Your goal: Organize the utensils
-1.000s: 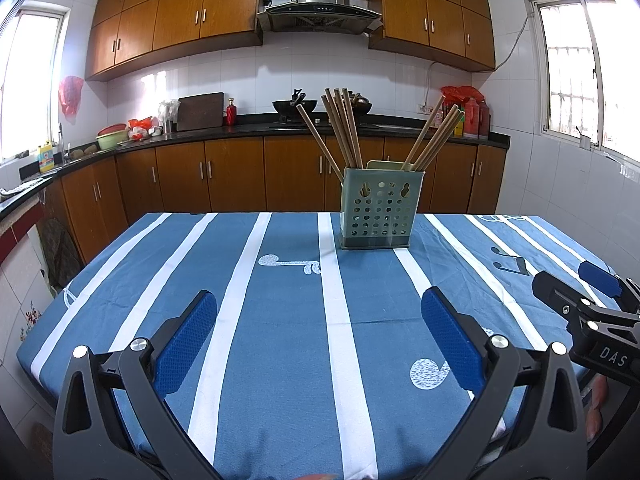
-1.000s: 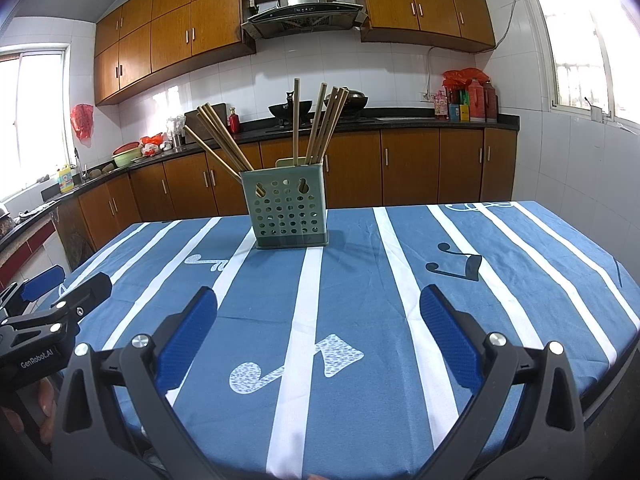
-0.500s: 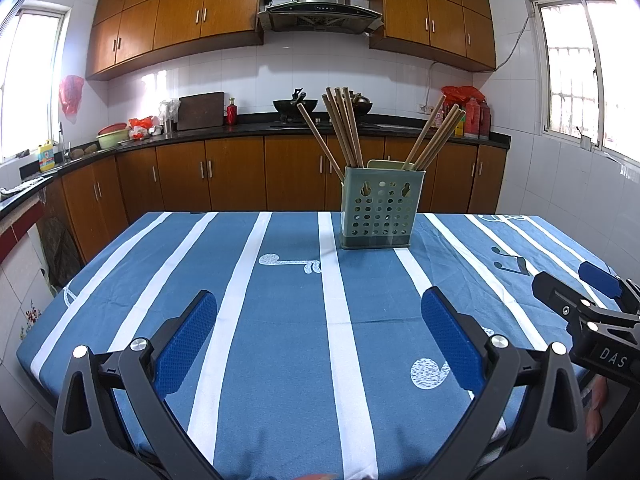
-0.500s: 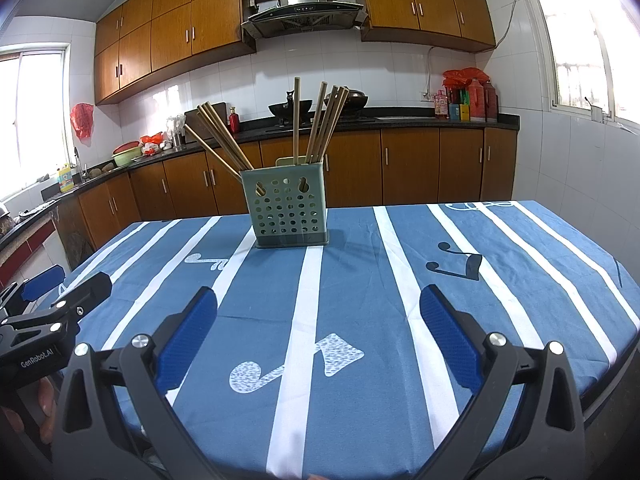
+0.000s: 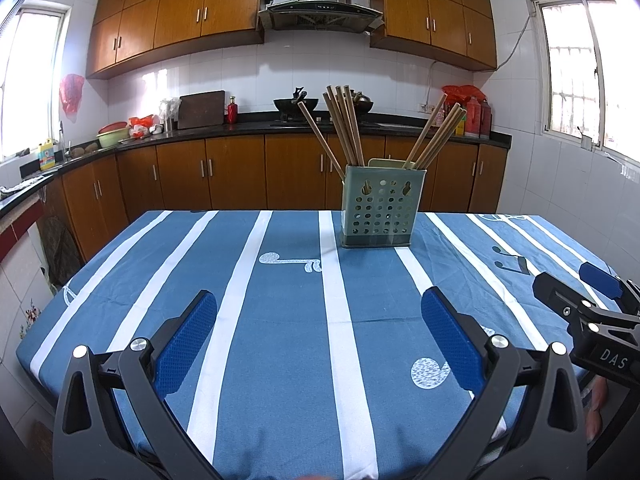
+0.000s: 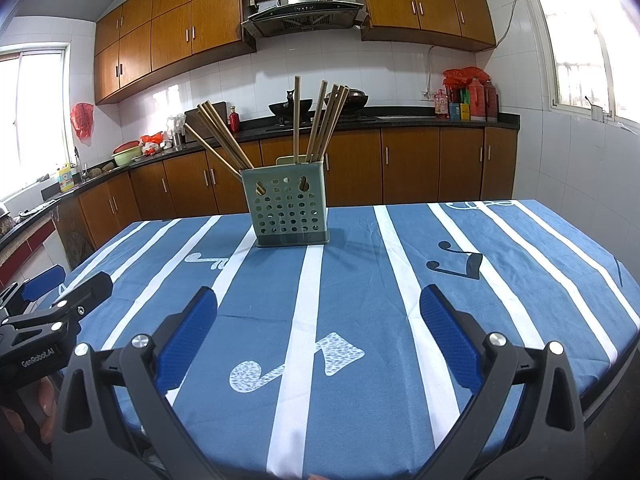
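Observation:
A pale green perforated utensil holder stands upright on the blue striped tablecloth at the far middle of the table. Several wooden chopsticks stand in it, leaning left and right. It also shows in the right wrist view with its chopsticks. My left gripper is open and empty above the near table edge. My right gripper is open and empty beside it, and shows at the right of the left wrist view. The left gripper shows at the left of the right wrist view.
Wooden kitchen cabinets and a dark counter run behind the table, with a wok and bottles on it. The tablecloth hangs over the near and side edges. White tiled walls and windows stand at both sides.

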`<action>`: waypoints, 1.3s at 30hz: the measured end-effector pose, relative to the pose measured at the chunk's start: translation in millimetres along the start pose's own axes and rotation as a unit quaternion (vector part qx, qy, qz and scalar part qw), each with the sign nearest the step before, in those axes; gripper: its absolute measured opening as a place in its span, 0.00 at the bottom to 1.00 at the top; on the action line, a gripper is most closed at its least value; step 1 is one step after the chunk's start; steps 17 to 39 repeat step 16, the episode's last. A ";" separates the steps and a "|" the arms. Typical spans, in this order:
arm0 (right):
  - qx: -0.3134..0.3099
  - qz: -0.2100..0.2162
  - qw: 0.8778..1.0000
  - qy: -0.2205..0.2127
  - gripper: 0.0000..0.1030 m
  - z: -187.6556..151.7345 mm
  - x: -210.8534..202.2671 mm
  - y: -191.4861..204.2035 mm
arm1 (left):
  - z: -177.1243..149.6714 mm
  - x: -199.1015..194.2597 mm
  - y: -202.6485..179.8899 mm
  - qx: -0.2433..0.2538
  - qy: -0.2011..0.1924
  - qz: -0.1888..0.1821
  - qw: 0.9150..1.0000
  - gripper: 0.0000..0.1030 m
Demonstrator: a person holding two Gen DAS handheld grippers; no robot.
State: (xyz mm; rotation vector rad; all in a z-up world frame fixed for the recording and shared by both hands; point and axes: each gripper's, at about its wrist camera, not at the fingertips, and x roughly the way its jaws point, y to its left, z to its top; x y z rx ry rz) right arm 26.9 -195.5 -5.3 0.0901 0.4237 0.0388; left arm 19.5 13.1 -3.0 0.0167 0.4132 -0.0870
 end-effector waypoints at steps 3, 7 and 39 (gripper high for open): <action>0.000 0.000 1.000 0.000 0.96 0.8 -0.3 -0.1 | -4.2 -0.3 -0.1 -0.002 -0.002 0.000 1.000 0.98; 0.000 0.000 1.000 0.000 0.96 0.9 -0.3 -0.1 | -6.5 -0.9 -0.3 -0.001 -0.003 0.002 1.000 0.98; 0.000 0.000 1.000 0.000 0.96 -0.6 0.3 0.0 | -4.5 -2.3 1.9 -0.006 0.001 0.001 1.000 0.98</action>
